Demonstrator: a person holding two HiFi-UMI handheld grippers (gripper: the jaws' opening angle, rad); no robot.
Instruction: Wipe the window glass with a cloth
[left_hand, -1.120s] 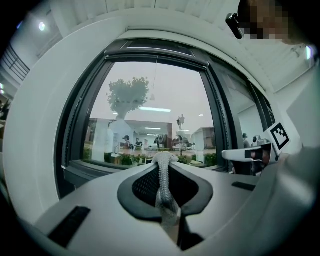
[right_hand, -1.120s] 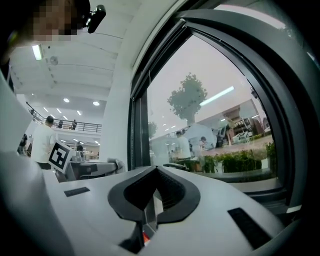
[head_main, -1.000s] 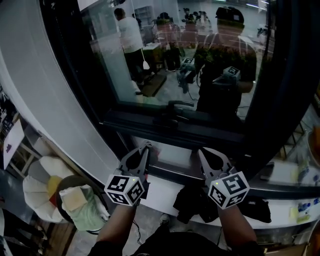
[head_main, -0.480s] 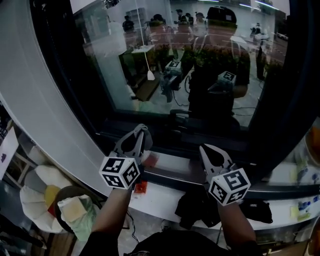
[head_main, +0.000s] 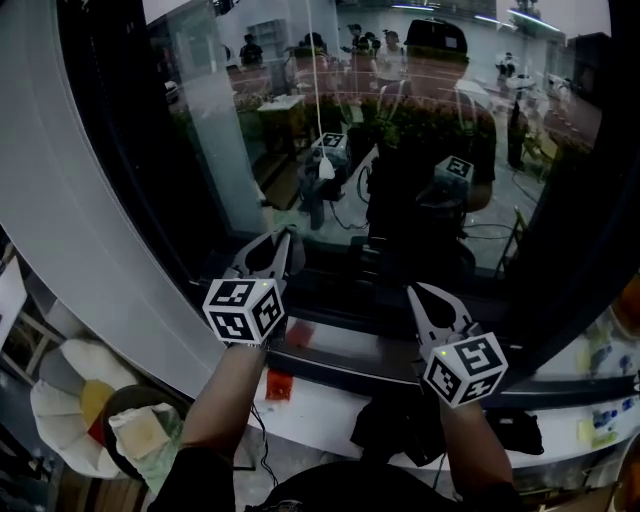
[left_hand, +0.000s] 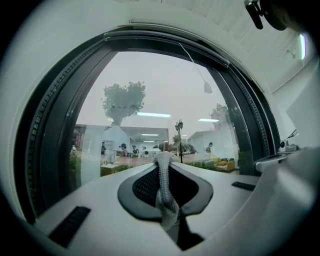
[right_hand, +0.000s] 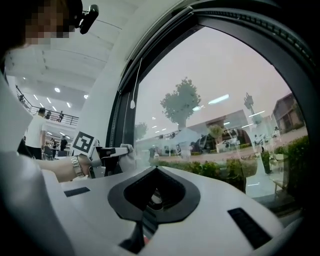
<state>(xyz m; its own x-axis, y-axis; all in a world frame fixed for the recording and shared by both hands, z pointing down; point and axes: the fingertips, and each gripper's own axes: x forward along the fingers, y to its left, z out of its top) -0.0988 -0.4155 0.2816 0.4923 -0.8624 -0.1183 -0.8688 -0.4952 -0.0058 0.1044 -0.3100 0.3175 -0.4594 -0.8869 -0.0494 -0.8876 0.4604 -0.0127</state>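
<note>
Fingers on the left gripper (left_hand: 164, 157) are clenched on a grey-white cloth (left_hand: 165, 192). A narrow fold of it runs back from the tips along the seam where the two jaws meet, and little of it shows beyond the tips. The right gripper (right_hand: 156, 169) has its jaws closed tip to tip with nothing caught between them, and it hangs idle.

From where I stand, the window glass (head_main: 250, 130) lies straight ahead of both pairs of fingertips. In the head view the left gripper (head_main: 283, 243) sits higher, its tips at the lower edge of the pane just above the dark bottom frame (head_main: 340, 278). The right gripper (head_main: 416, 293) sits lower and to its right, with its tips over that frame rather than over the glass. Behind and below both grippers runs the white sill (head_main: 335, 345).

I can't tell whether the cloth is actually pressed against the pane or just short of it. No view settles that.

As for progress, the cloth is picked up and brought to the window, so the fetching is done. The pane shows only reflections, with no streak or cleared patch I could call wiped. I'd say the wiping is at its very start, with nearly the whole pane above the left fingertips left to cover.
</note>
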